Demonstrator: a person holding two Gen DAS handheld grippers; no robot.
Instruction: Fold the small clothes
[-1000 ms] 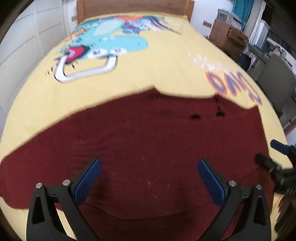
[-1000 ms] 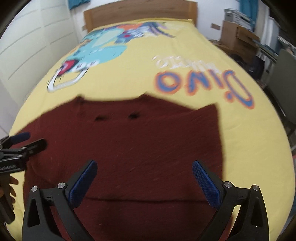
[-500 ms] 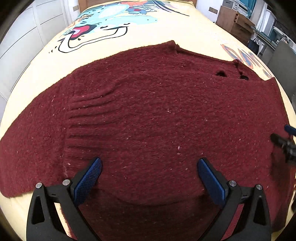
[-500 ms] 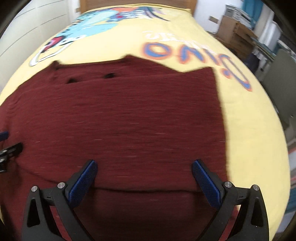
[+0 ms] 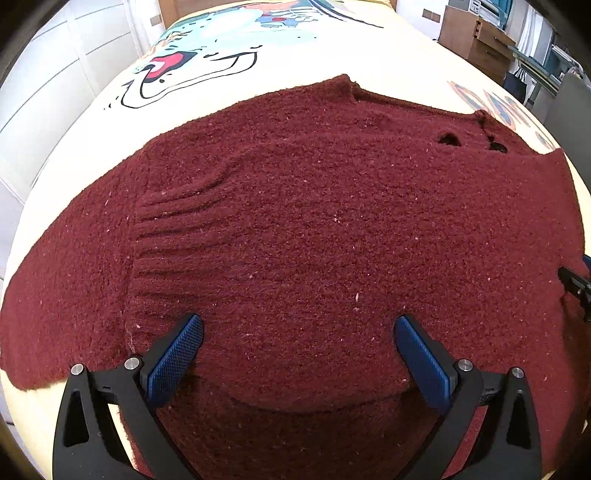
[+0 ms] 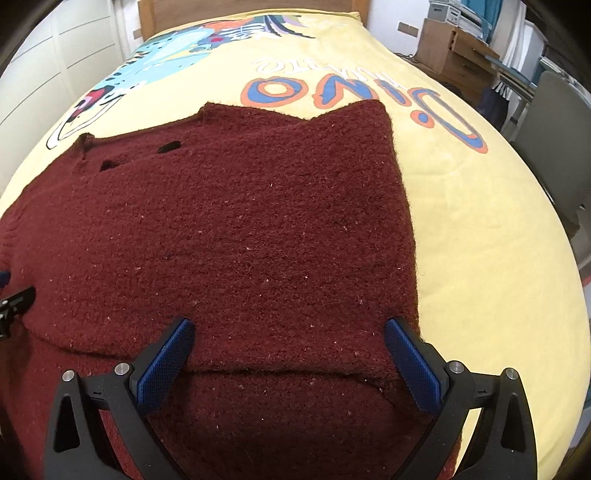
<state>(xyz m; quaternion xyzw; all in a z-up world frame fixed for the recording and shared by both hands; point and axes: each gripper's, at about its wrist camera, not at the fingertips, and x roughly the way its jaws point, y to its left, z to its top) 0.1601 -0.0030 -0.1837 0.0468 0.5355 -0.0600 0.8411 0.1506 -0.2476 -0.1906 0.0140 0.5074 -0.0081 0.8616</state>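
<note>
A dark red knitted sweater lies flat on the yellow bedspread. One sleeve is folded across its body, with the ribbed cuff on top. It also fills the right wrist view. My left gripper is open and empty, low over the sweater's near edge. My right gripper is open and empty, low over the near right part, where a fold edge runs between its fingers. Each gripper's tip shows at the edge of the other's view.
The bedspread carries a cartoon dinosaur print and "Dino" lettering. A wooden headboard is at the far end. White wardrobe doors stand on the left. A wooden cabinet and a grey chair stand on the right.
Both grippers have dropped lower and closer to the sweater, which now fills more of each view. Both jaws stay open.
</note>
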